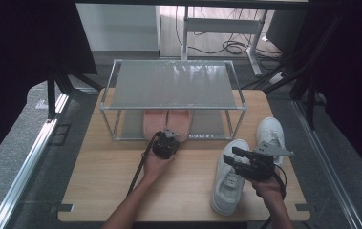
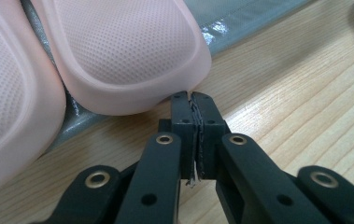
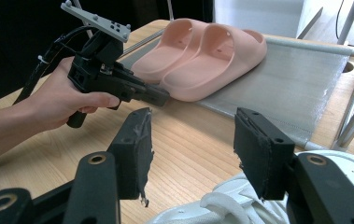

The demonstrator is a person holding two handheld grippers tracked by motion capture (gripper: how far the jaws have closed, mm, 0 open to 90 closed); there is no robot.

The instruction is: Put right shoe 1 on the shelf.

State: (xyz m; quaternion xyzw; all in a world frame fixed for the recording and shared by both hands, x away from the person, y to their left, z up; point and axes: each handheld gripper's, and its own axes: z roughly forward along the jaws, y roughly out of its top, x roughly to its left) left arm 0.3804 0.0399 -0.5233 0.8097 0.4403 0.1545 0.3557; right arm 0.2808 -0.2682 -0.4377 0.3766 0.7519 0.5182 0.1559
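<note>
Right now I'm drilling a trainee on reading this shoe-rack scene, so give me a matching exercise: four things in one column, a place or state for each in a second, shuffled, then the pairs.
Things
1. pink slippers
2. left gripper
3. right gripper
4. white sneakers

Places or states
A. jaws open, over a sneaker
B. on the wooden table, at the right, outside the rack
C. on the rack's lower shelf, side by side
D. jaws shut, tips at the edge of a slipper

Pairs: 1-C, 2-D, 3-A, 4-B
</note>
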